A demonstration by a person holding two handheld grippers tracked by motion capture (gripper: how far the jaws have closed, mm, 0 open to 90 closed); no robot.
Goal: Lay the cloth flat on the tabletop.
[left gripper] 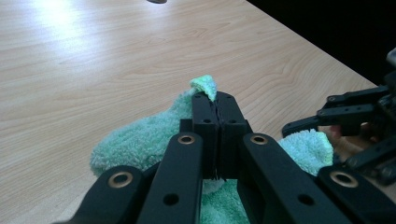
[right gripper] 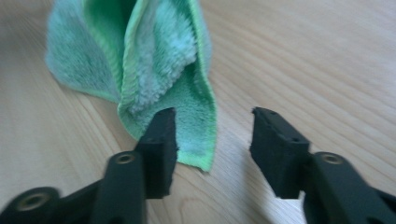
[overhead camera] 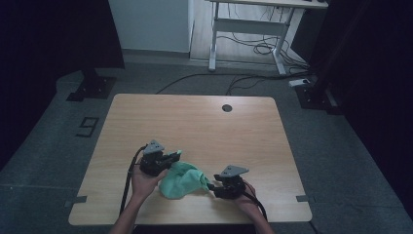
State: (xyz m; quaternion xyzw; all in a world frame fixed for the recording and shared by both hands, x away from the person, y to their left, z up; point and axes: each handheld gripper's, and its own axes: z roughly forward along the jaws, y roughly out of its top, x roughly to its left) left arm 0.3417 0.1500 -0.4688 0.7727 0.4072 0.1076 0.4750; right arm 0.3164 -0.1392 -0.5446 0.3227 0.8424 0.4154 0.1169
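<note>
Dim room, grey floor; wooden tabletop (overhead camera: 195,122) bare except for a green terry cloth (overhead camera: 182,179), crumpled near the front edge between the two grippers. Left gripper (left gripper: 217,105): fingers (left gripper: 204,122) pressed together, pinching a corner of the cloth, which pokes out just past the tips. Right gripper (right gripper: 212,140): fingers (right gripper: 159,144) spread, one touching or just beside a hanging hemmed corner of the cloth, nothing gripped. Judgement: cloth is light, soft and limp, not fragile; it will drape and bunch, so a stitched hem or corner gives the surest hold. Free corner by the right gripper looks the natural second grasp point.
</note>
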